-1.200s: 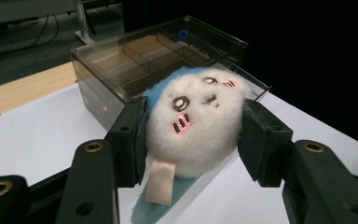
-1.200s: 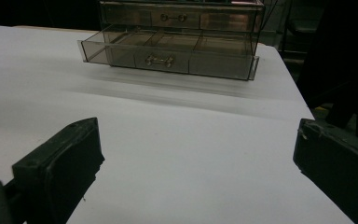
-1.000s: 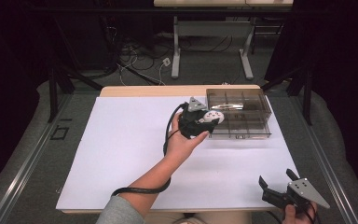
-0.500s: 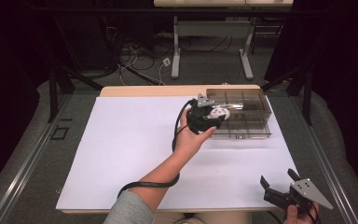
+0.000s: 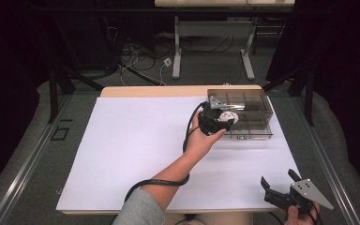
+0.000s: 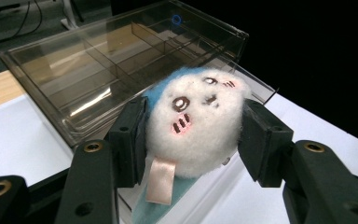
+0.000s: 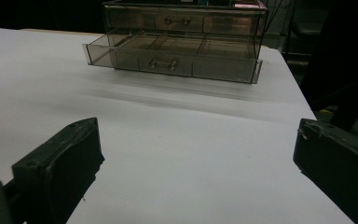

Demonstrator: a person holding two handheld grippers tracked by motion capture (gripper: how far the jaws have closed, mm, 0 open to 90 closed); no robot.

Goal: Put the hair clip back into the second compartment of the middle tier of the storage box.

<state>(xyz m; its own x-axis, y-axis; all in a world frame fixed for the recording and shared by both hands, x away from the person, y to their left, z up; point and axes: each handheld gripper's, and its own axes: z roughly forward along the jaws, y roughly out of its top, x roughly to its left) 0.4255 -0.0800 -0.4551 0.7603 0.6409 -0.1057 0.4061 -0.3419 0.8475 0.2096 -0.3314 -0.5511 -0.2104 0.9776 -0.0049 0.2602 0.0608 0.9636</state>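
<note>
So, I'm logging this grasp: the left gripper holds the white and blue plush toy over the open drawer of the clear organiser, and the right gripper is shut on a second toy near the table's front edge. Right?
Not quite. The right gripper is open and holds nothing, as the right gripper view shows: its jaws stand wide apart over the white table cover. The rest holds: the left gripper grips the plush toy over the open drawer of the clear organiser.

In the left gripper view the plush toy [image 6: 196,123] hides part of the clear drawer box [image 6: 98,70], and its blue underside runs off the bottom edge; in the high view the toy [image 5: 226,116] is too small to read
</note>
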